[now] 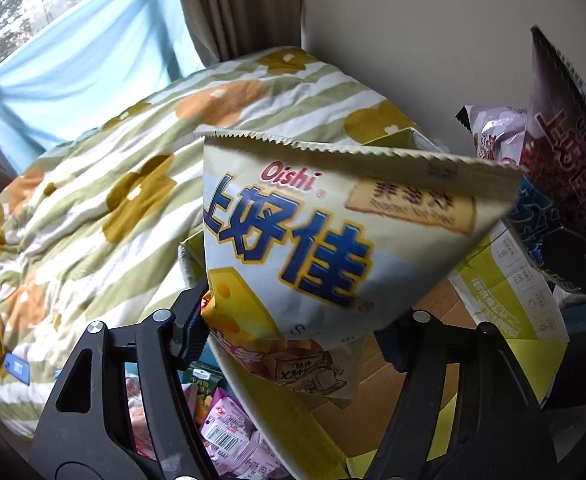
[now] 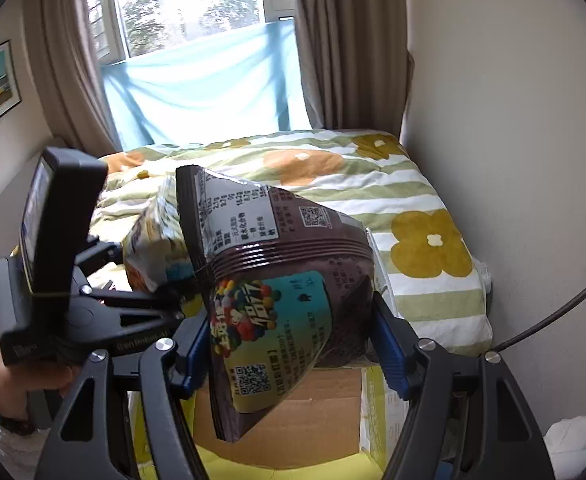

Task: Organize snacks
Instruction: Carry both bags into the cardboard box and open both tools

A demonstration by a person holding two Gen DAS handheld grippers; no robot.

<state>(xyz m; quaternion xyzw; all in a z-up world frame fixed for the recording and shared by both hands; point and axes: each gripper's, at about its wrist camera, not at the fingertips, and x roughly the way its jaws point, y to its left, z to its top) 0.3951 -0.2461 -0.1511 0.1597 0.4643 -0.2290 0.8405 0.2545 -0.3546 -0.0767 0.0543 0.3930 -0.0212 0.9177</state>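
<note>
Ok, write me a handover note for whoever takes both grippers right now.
Left gripper: the cream-white Oishi crisp bag sits between its fingers; I cannot tell whether the grip is firm.
Right gripper: shut on the dark brown glossy snack bag.
Both bags are in the air over the open cardboard box with yellow-green flaps; the floor that shows is bare.
Done: two bags lifted.
Left: set both in the box, then probably the pink snack packets beside it.
</note>
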